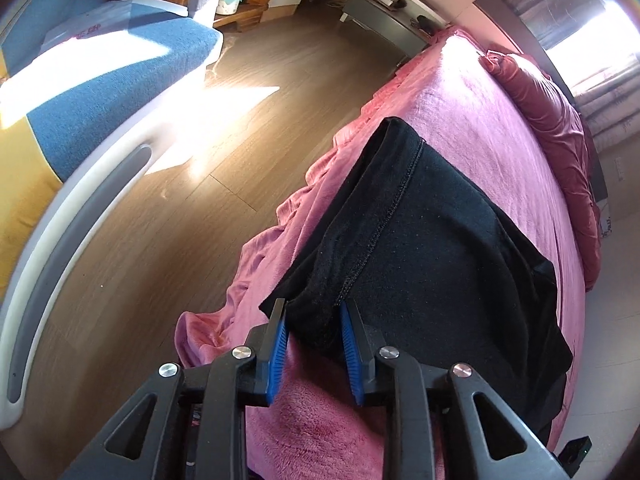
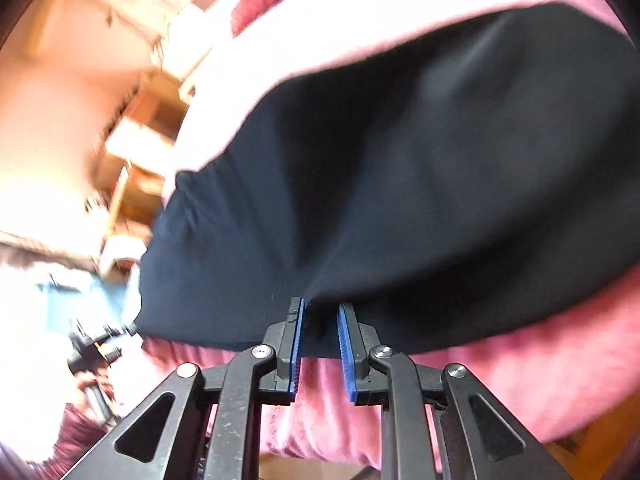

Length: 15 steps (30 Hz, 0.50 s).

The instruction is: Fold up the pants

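The black pants (image 1: 432, 240) lie folded on a pink fleece blanket (image 1: 460, 92) covering the bed, with a stitched seam running toward me. My left gripper (image 1: 313, 306) is at the near corner of the pants. Its blue pads stand apart with the fabric edge loose between them. In the blurred right wrist view the pants (image 2: 400, 160) fill the middle over the blanket (image 2: 500, 380). My right gripper (image 2: 321, 305) is at their near edge. Its pads are slightly apart, with dark cloth between the tips and no visible pinch.
The bed's edge drops to a wooden floor (image 1: 192, 208) left of the pants. A blue and yellow couch with a white frame (image 1: 100, 92) stands across the floor. A dark red pillow (image 1: 560, 128) lies at the head of the bed, beside a nightstand (image 1: 384, 4).
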### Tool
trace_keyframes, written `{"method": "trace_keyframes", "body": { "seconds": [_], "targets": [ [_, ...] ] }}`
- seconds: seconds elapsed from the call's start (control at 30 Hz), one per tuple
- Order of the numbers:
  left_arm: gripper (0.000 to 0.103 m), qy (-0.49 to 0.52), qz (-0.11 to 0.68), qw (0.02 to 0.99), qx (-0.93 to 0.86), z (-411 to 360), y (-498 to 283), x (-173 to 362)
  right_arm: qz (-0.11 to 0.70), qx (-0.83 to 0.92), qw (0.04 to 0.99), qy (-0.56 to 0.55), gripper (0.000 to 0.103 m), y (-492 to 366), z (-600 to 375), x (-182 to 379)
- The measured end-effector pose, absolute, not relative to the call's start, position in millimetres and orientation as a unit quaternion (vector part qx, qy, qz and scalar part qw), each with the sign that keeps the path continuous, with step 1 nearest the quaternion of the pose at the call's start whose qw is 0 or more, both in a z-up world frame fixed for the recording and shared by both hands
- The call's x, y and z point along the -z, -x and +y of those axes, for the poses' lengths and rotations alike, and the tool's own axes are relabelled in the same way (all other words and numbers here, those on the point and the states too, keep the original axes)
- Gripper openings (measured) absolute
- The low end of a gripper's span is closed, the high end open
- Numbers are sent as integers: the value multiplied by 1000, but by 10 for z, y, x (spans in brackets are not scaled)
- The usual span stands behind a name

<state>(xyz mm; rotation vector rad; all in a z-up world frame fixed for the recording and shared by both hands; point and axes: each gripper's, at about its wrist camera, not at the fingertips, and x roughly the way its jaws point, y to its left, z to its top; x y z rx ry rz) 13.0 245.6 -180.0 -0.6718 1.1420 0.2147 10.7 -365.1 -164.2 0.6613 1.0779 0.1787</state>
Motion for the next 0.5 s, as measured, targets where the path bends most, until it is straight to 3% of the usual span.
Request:
{"method": "trace_keyframes", "body": {
  "seconds": [0.23, 0.5],
  "targets": [
    [30, 261, 519, 802, -136, 2289, 39, 1628, 398, 90, 828, -384, 21, 311, -5243, 1340],
    [31, 247, 490, 820, -166, 2044, 255, 1329, 366, 170, 773, -489, 21, -73, -6317, 1730]
  ]
}}
